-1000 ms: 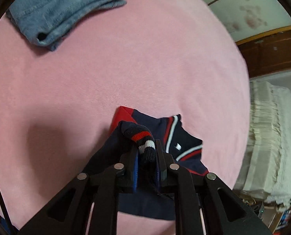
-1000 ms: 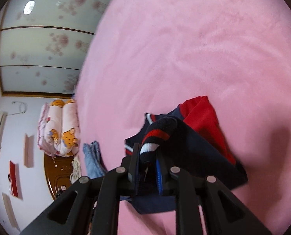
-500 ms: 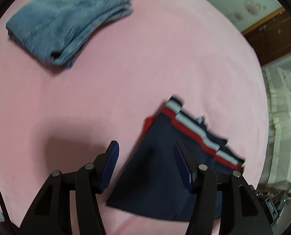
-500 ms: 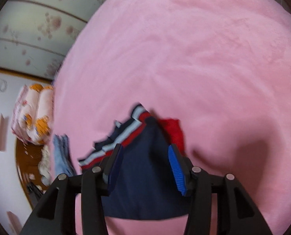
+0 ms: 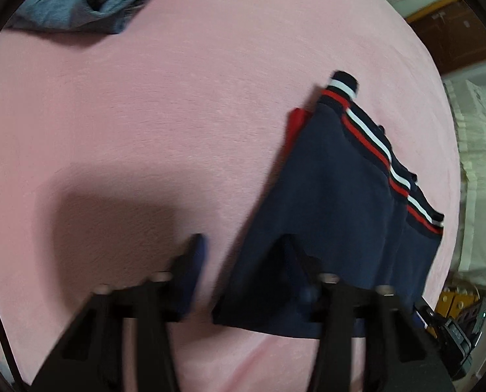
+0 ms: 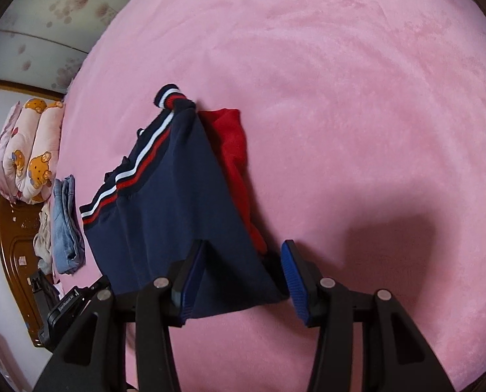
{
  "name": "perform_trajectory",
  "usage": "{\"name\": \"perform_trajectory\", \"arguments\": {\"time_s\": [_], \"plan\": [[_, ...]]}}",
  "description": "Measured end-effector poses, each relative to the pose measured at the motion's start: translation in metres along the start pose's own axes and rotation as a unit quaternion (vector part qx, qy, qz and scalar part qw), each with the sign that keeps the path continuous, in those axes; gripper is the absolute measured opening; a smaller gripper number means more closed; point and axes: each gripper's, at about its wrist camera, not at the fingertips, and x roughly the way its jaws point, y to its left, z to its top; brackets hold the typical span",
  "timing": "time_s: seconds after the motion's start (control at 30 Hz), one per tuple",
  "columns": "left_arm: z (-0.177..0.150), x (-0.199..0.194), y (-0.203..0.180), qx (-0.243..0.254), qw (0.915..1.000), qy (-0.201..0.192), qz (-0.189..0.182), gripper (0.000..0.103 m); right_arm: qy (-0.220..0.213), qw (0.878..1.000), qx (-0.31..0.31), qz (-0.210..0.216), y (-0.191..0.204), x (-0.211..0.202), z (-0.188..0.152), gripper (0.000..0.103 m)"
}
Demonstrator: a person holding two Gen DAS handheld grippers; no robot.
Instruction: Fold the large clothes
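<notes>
You have the whole pink bed [image 6: 341, 98] as your working surface, which is why the garment sits out in the open middle with bare blanket on every side, room enough to lay a fold flat. The navy sweater [image 6: 184, 202] lies there folded into a compact block, its red, white and navy striped hem [image 6: 131, 176] running along the far edge and 1 striped cuff [image 6: 169, 95] poking out at the far corner; a red panel [image 6: 236, 163] shows from beneath the navy layer on one side, so the layers are not squared up, and I judge that edge wants tidying. The folded blue jeans [image 5: 79, 3] lie well apart at the far side of the bed, apparently a finished piece kept out of the way. Your right gripper [image 6: 243, 271] hovers over the near edge of the sweater with its jaws spread wide and nothing between them. Your left gripper [image 5: 243, 261], blurred, likewise has its jaws apart and empty, 1 finger over the sweater's near corner, the other over bare bed.
</notes>
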Motion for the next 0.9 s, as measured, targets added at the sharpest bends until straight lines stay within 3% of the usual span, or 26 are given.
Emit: {"name": "perform_trajectory", "arguments": {"time_s": [0.07,0.2,0.27,0.43,0.57,0.63,0.7,0.83,0.9], "plan": [[0.002,-0.001,-0.004,0.005,0.9998,0.007,-0.016,0.01,-0.006,1.0,-0.014,-0.006,0.004,0.0,-0.003,0.028],[-0.002,-0.004,-0.019,0.049,0.9987,0.007,0.013,0.007,-0.021,0.999,-0.03,-0.023,0.01,-0.004,-0.01,0.019],[-0.004,-0.007,-0.019,0.059,0.998,0.01,0.02,0.006,-0.023,1.0,-0.009,-0.016,0.005,-0.007,-0.015,0.012],[-0.007,-0.01,-0.007,0.044,0.9987,0.013,0.024,0.006,-0.04,0.999,0.025,-0.026,-0.008,-0.011,-0.029,0.005],[-0.012,-0.025,-0.008,0.052,0.9963,-0.032,0.061,0.009,-0.06,0.997,0.036,-0.015,-0.008,-0.017,-0.031,0.005],[-0.019,-0.037,-0.014,0.082,0.9907,-0.059,0.092,0.01,-0.084,0.996,0.009,-0.029,0.004,-0.026,-0.032,0.005],[-0.025,-0.045,-0.021,0.105,0.9873,-0.069,0.097,0.01,-0.12,0.991,-0.038,-0.049,0.021,-0.036,-0.036,0.005],[-0.033,-0.052,-0.045,0.15,0.9865,-0.051,0.042,0.01,-0.165,0.979,-0.117,-0.025,0.055,-0.047,-0.048,0.005],[-0.036,-0.039,-0.066,0.167,0.9856,-0.023,0.011,0.01,-0.145,0.979,-0.143,0.016,0.069,-0.037,-0.053,0.005]]}}
